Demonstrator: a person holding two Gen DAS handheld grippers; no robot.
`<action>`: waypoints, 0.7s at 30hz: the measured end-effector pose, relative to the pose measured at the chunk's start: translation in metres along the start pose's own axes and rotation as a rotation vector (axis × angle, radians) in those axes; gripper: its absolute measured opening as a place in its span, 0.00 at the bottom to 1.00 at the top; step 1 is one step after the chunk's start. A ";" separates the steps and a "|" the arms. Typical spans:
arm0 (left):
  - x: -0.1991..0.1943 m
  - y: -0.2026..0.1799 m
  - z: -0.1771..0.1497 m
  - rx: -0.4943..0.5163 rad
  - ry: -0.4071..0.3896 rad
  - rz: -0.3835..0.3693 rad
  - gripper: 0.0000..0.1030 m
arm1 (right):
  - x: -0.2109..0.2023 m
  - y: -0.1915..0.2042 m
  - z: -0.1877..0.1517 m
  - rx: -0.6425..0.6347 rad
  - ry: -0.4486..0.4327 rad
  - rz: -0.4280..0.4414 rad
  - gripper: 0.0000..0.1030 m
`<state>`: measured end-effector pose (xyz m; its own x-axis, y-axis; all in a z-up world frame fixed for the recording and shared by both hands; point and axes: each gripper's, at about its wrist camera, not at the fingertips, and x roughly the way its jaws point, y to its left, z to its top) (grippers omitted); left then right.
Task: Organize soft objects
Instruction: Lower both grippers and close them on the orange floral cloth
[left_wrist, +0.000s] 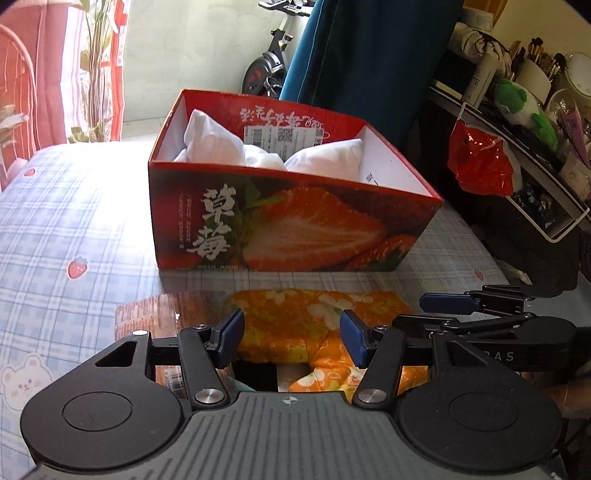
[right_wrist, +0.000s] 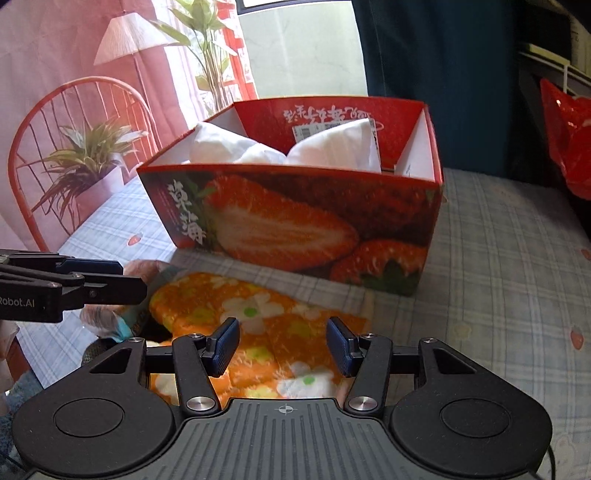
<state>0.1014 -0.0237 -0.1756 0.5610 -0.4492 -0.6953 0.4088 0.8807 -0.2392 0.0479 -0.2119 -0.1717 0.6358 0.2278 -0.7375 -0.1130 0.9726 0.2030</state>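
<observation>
An orange floral cloth (left_wrist: 295, 325) lies folded on the table just in front of a red strawberry box (left_wrist: 288, 225). The cloth (right_wrist: 258, 317) and the box (right_wrist: 295, 229) also show in the right wrist view. White soft bundles (left_wrist: 266, 147) sit inside the box, also seen from the right (right_wrist: 280, 147). My left gripper (left_wrist: 291, 341) is open and empty, its jaws standing over the cloth's near part. My right gripper (right_wrist: 282, 347) is open and empty over the same cloth. Each gripper shows in the other's view, the right (left_wrist: 480, 314) and the left (right_wrist: 74, 284).
The table has a blue plaid cover (left_wrist: 74, 221) with strawberry prints. A red plastic bag (left_wrist: 480, 162) hangs from a cluttered shelf (left_wrist: 535, 122) at the right. A dark blue curtain (left_wrist: 362, 51) hangs behind the box. A printed backdrop with a chair (right_wrist: 74, 147) stands left.
</observation>
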 end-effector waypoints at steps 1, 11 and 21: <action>0.003 -0.001 -0.003 -0.003 0.011 -0.005 0.58 | 0.003 -0.002 -0.005 0.009 0.010 0.002 0.48; 0.037 0.022 -0.009 -0.125 0.070 -0.008 0.58 | 0.019 -0.009 -0.030 0.024 0.041 0.018 0.48; 0.061 0.021 0.000 -0.092 0.088 0.023 0.57 | 0.025 -0.015 -0.032 0.058 0.024 0.025 0.49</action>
<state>0.1448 -0.0327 -0.2232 0.5023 -0.4175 -0.7573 0.3263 0.9025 -0.2811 0.0413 -0.2198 -0.2133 0.6146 0.2540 -0.7468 -0.0838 0.9624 0.2584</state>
